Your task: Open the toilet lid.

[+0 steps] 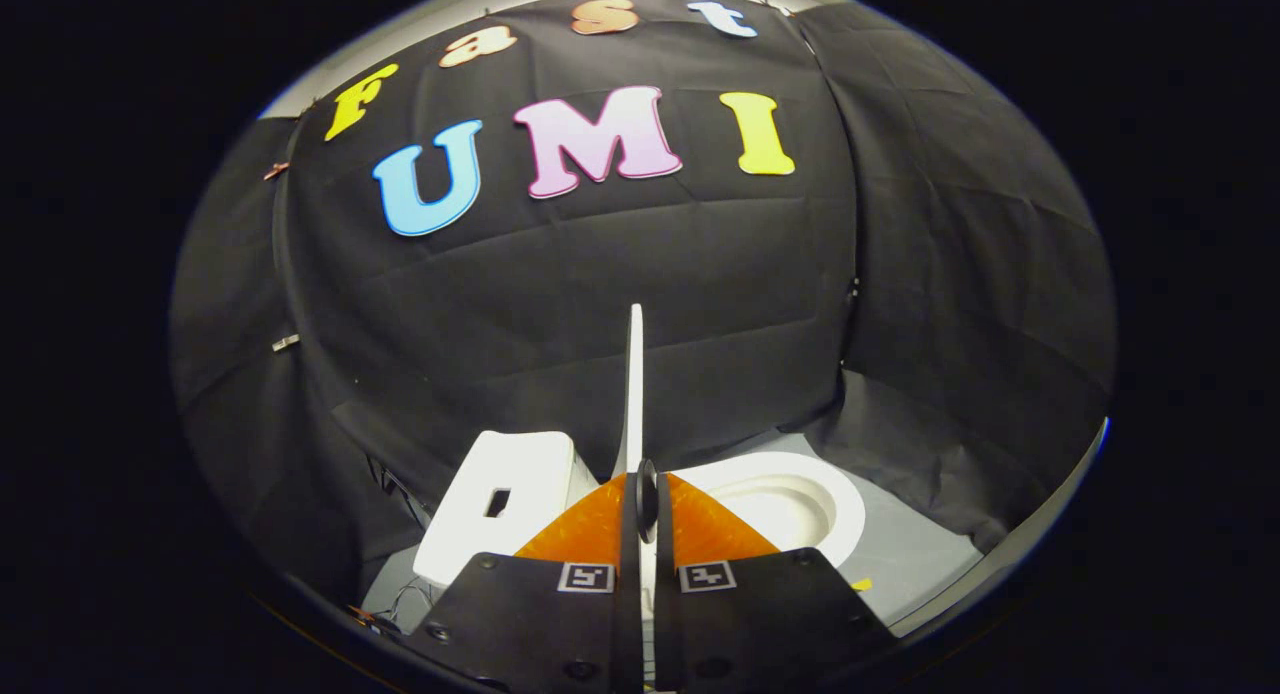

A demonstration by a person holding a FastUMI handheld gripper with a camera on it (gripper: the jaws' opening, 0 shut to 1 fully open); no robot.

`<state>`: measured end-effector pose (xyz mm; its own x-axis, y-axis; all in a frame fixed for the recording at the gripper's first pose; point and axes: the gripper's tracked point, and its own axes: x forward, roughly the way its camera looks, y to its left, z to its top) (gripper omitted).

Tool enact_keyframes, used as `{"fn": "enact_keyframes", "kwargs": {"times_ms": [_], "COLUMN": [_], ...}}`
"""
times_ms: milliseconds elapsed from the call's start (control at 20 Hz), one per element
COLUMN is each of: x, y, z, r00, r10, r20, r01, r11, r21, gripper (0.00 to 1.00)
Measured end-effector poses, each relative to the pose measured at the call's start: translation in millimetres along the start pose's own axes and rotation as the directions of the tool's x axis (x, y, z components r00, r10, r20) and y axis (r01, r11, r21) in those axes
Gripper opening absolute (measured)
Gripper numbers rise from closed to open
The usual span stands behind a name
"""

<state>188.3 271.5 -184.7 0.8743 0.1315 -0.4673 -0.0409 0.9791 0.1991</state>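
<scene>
Gripping the toilet lid (634,394) edge-on, we have the gripper (645,504) with both fingers pressed together on the thin white panel, which rises upright from between them against the dark booth wall (620,294). With the toilet bowl (790,504) as our landmark, the lid stands just to its left, at the bowl's near rim, and the white tank (505,519) sits further left, beyond the lid.

We judge the lid to be a stiff, light plastic plate: it shows no bend along its height, and it should swing freely on its hinge rather than resist. Its smooth face looks slippery, so our hold belongs low on the free edge, both fingers squarely on opposite faces, as now. Squeezing harder seems needless; a thin plate like this could flex or slip out sideways.

Much is hard to make out. We cannot see the hinge, so which end of the bowl it sits at stays uncertain. The fingers cover the lid's lower part and the near rim of the bowl. Seen edge-on, the lid's breadth and exact tilt cannot be judged.
</scene>
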Motion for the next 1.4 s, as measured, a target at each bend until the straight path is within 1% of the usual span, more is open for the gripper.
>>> {"fn": "enact_keyframes", "kwargs": {"times_ms": [150, 400, 950, 1150, 1250, 1300, 1400], "x": [-4.3, -6.6, -12.1, -11.9, -12.7, -12.9, -16.3], "y": [25.1, 68.7, 146.4, 154.5, 149.4, 146.5, 145.2], "z": [-2.4, -7.9, -40.2, -44.3, -41.1, -39.5, -39.5], "r00": [1.0, 0.999, 0.994, 0.995, 0.997, 0.997, 0.996], "r10": [0.002, 0.032, 0.107, 0.095, 0.076, 0.068, 0.077], "r20": [0.017, 0.028, 0.001, 0.015, 0.03, 0.036, 0.036], "r01": [-0.001, -0.029, -0.104, -0.089, -0.065, -0.056, -0.065], "r11": [1.0, 0.996, 0.975, 0.965, 0.961, 0.961, 0.964], "r21": [-0.03, -0.083, -0.195, -0.246, -0.269, -0.272, -0.256], "gripper": [0.09, 0.09, 0.1, 0.1, 0.1, 0.1, 0.11]}}
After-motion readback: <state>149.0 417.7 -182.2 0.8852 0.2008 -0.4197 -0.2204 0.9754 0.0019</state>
